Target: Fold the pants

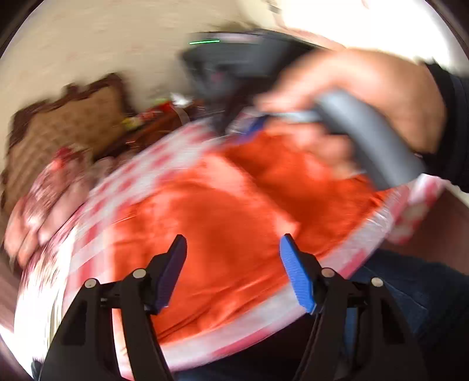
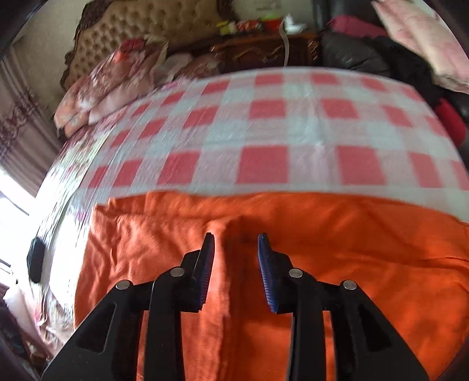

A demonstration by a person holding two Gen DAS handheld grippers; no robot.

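Pants (image 2: pixel 293 234), orange and wrinkled, lie spread flat on the red-and-white checked cloth (image 2: pixel 263 123) that covers the bed; in your right wrist view they fill the near half of the frame, their far edge running across the checks, with a raised lengthwise fold in the fabric just ahead of the fingertips. Your right gripper (image 2: pixel 236 243) hangs over that fold with its blue-padded fingers (image 2: pixel 265 263) parted by a moderate gap, nothing between them. Your left gripper (image 1: pixel 233 243) stands spread wider above the same orange fabric (image 1: pixel 219 219), likewise holding nothing; this view is heavily motion-blurred, so contact with the cloth cannot be judged. In the left wrist view your right hand (image 1: pixel 366 96) grips the grey handle of the other tool at upper right. Floral pillows (image 2: pixel 117 76) sit at the far left end of the bed against a tufted tan headboard (image 2: pixel 140 26). A dark wooden cabinet (image 2: pixel 263 49) with small clutter on top stands beyond the bed.
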